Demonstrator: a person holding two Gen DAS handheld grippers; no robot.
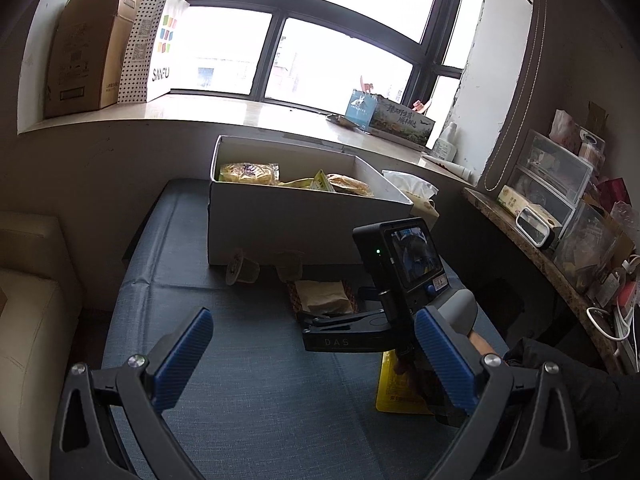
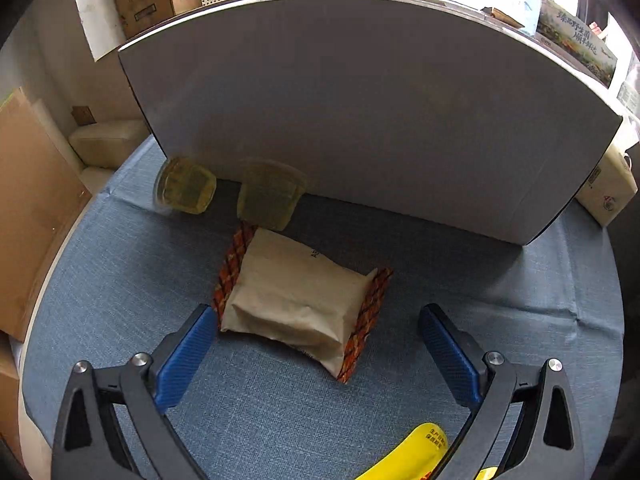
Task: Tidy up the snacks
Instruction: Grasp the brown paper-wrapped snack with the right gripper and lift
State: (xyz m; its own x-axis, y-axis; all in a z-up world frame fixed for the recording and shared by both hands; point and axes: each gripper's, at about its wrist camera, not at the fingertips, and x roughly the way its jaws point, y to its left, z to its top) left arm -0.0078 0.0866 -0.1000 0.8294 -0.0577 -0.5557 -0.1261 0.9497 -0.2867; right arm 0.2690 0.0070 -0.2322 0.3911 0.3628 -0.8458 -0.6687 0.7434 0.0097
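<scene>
— Nearest the right gripper (image 2: 318, 344), what lay there?

— A yellow packet (image 2: 416, 454) beneath it. Its jaws stood released, straddling the tan snack pack (image 2: 294, 300) on the blue cloth (image 2: 500, 280), seemingly lined up for a grab.

— And the left gripper (image 1: 314, 354)?

— Released too, holding nothing, hanging back over bare cloth.

— Beyond that?

— Two jelly cups (image 2: 184, 190) tipped against the white box (image 2: 360, 120), whose wall blocked forward travel. Snacks already sat inside the box; clearing its rim would probably require a lift.
</scene>
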